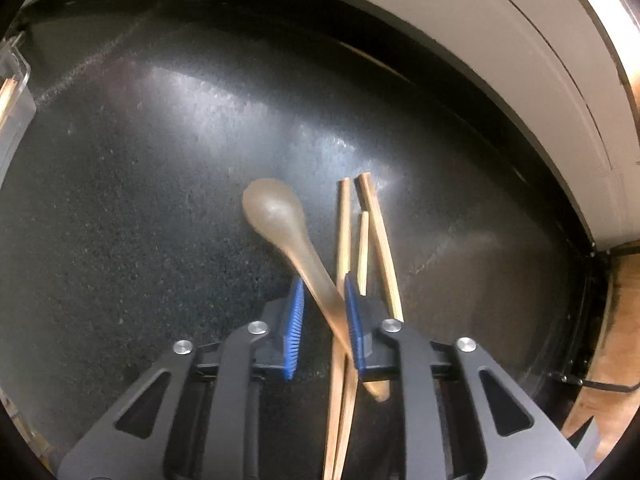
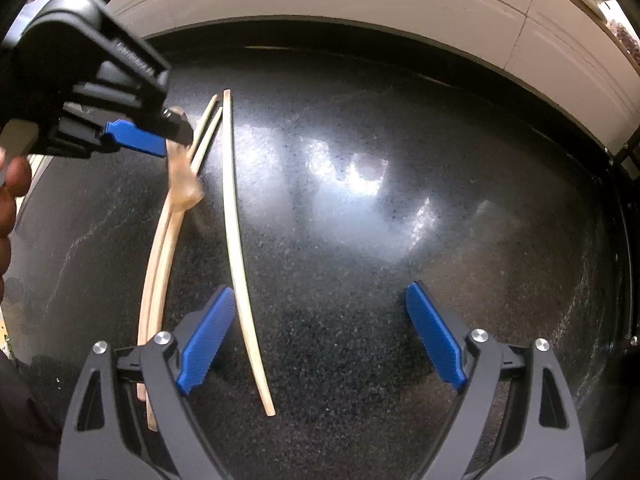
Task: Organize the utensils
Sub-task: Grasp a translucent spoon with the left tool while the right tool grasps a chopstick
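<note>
A translucent tan plastic spoon (image 1: 280, 216) slants between the blue pads of my left gripper (image 1: 322, 312); the jaws stand a little apart, with the handle against the right pad, the spoon blurred. It also shows in the right wrist view (image 2: 182, 184), hanging from the left gripper (image 2: 136, 136) above the counter. Several wooden chopsticks (image 1: 344, 232) lie on the black counter under it; in the right wrist view two lie together (image 2: 160, 248) and one apart (image 2: 236, 240). My right gripper (image 2: 320, 340) is open and empty, its left pad beside the single chopstick.
The black speckled countertop (image 2: 400, 240) runs to a pale wall or backsplash (image 2: 360, 12) behind. A clear plastic container edge (image 1: 12, 92) stands at the far left. A wooden surface (image 1: 616, 320) lies beyond the counter's right edge.
</note>
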{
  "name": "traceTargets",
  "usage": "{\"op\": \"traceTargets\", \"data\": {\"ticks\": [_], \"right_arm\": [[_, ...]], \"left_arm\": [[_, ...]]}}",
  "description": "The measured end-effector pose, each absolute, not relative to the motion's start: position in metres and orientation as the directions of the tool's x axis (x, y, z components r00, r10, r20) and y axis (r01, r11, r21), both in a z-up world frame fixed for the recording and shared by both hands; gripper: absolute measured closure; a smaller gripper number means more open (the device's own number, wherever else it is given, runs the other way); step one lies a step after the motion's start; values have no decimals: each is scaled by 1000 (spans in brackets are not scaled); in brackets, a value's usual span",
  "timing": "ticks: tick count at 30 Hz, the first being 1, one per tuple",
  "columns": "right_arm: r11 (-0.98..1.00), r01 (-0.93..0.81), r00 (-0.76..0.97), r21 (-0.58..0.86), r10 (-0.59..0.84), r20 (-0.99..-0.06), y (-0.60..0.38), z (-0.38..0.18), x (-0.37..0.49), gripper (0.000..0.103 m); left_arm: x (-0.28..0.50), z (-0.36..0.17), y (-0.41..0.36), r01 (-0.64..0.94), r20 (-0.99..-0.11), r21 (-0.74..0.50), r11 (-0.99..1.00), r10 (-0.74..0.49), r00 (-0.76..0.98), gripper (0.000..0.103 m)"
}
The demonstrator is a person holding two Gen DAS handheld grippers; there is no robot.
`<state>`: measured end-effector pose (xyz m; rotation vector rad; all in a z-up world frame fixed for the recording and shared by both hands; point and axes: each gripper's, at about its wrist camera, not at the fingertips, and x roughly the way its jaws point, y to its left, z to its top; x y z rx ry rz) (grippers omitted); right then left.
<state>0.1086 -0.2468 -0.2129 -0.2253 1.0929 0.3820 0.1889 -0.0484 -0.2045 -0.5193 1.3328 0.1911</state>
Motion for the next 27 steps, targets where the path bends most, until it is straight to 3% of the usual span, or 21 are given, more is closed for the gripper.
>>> {"op": "traceTargets", "data": {"ticks": [4, 6, 17, 20, 23, 24, 25, 27], "right_arm": [[908, -419, 406, 7, 195, -893, -245, -211, 108, 21], [906, -423, 403, 7, 195, -894, -244, -211, 109, 21], [900, -435, 402, 4, 198, -894, -223, -208, 108, 22], [900, -437, 409, 4, 203, -889, -217, -208, 113, 23], [895, -446, 415, 8, 214, -884, -209, -204, 120, 39], [893, -450, 416, 8, 218, -883, -205, -202, 123, 60], [891, -454, 415, 13, 224, -882, -200, -199, 126, 88], [893, -450, 407, 8, 212, -888, -192, -197, 133, 94]], "left_arm": [[179, -199, -43, -335, -956, -241, 911, -162, 246, 93], [166, -201, -38, -295, -944, -293, 910, -225, 243, 93], [115, -168, -7, -110, -919, -279, 954, -231, 320, 94], [107, -171, 9, -85, -908, -330, 940, -291, 300, 94], [98, -171, 18, -37, -894, -364, 931, -337, 295, 94], [93, -170, 22, -35, -897, -356, 934, -331, 292, 94], [89, -169, 27, -37, -901, -350, 936, -326, 288, 94], [83, -168, 35, -37, -905, -339, 940, -315, 285, 94]]}}
